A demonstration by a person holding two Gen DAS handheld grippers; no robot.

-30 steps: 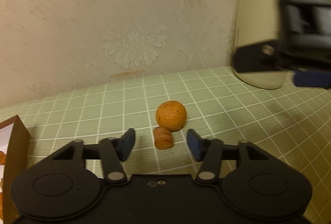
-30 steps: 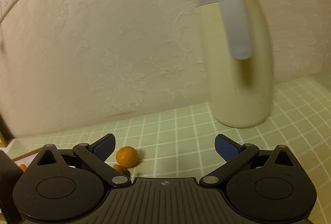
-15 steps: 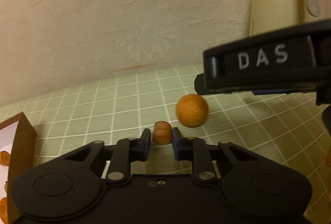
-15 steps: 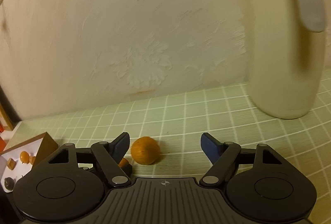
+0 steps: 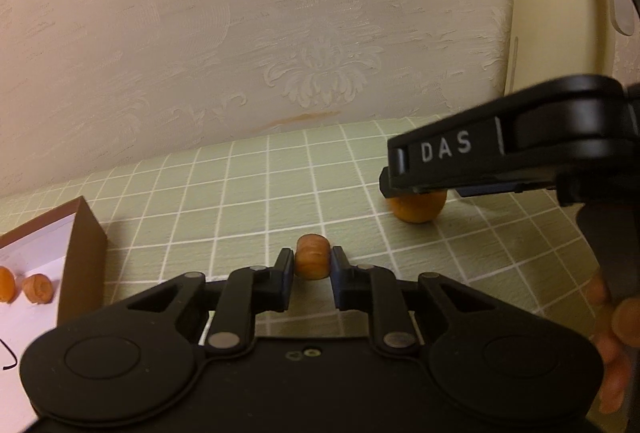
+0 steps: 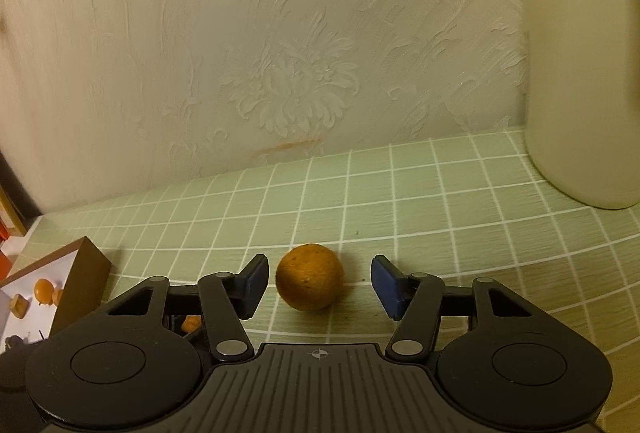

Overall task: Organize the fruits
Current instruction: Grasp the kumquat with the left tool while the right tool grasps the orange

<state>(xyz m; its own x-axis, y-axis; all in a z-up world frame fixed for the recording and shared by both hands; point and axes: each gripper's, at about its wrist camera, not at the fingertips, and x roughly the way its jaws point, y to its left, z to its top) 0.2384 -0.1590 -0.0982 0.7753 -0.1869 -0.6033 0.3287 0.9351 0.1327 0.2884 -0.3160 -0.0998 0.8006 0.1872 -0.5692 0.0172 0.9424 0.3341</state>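
Left gripper [image 5: 312, 270] clamped on small orange fruit piece [image 5: 312, 262] above checked tablecloth [image 5: 248, 193]. Right gripper [image 6: 316, 285] closing around round orange fruit [image 6: 309, 282], pads not touching.

Home: embossed wallpaper [image 5: 280, 33], thermos jug [image 5: 560, 13], checked tablecloth [image 6: 400, 193].

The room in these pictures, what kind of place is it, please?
Probably a home, perhaps a kitchen or dining corner: embossed floral wallpaper, a table under a green checked tablecloth, and a cream thermos jug standing against the wall.
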